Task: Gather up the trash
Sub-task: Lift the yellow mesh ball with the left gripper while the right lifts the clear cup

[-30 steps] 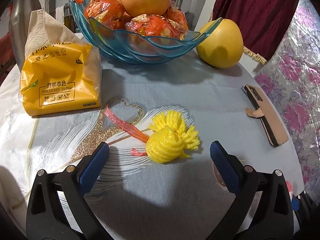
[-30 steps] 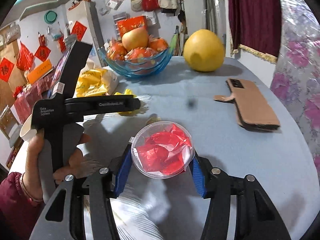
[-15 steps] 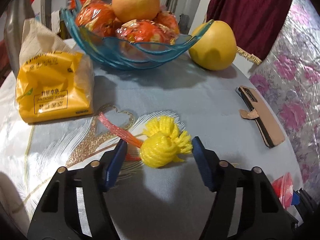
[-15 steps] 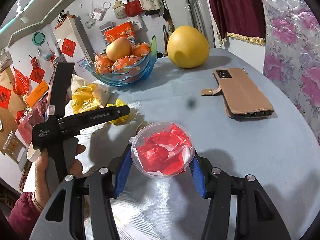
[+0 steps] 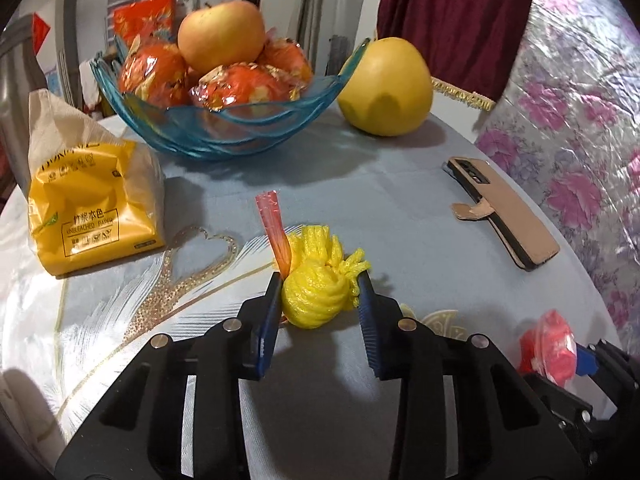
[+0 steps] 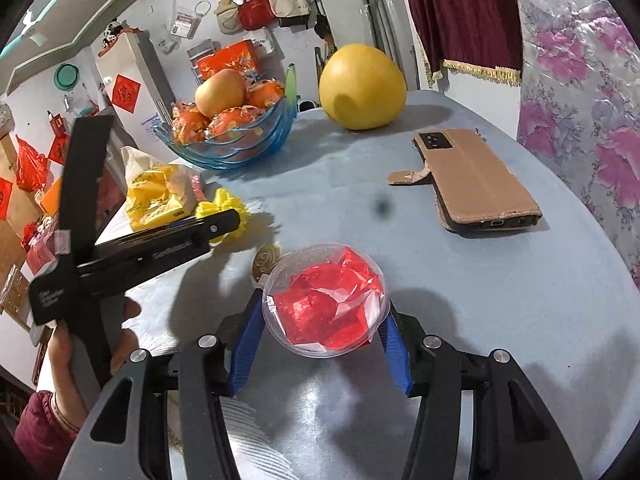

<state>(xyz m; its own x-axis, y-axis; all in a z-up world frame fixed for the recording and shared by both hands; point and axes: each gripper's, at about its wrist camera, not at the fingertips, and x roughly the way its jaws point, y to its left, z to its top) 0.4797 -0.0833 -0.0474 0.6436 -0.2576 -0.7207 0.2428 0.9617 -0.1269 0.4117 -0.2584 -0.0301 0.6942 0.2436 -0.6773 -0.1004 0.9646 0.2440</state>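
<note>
I have the left gripper (image 5: 320,294) with its jaws just closed in on the yellow foam net (image 5: 314,296); both blue pads now press its sides, so I count it as gripped, roughly a third open around the wad. The net sits on the tablecloth (image 5: 400,208) in front of the blue glass fruit bowl (image 5: 224,136), nearer me than the bowl and to the right of the yellow tissue pack (image 5: 94,208). A red plastic strip (image 5: 274,232) tied to the net stands up by the left pad.

My right gripper (image 6: 322,340) is at about half opening and clamped on the clear plastic cup (image 6: 326,300), which holds crumpled red wrappers (image 6: 328,304). The cup is in front of the bowl and to its right, well apart from it, and near the brown phone case (image 6: 476,176).

Risks noted:
- The foam net is soft and springy; I judge it may squirm out of the pads on lifting, since the grip sits low on a rounded wad.
- The red strip could snag the pad or trail loose.
- The cup is thin-walled; added squeeze may buckle it and spill the wrappers.
- The cup looks nearly full, so the net may not seat inside and could roll off.
</note>
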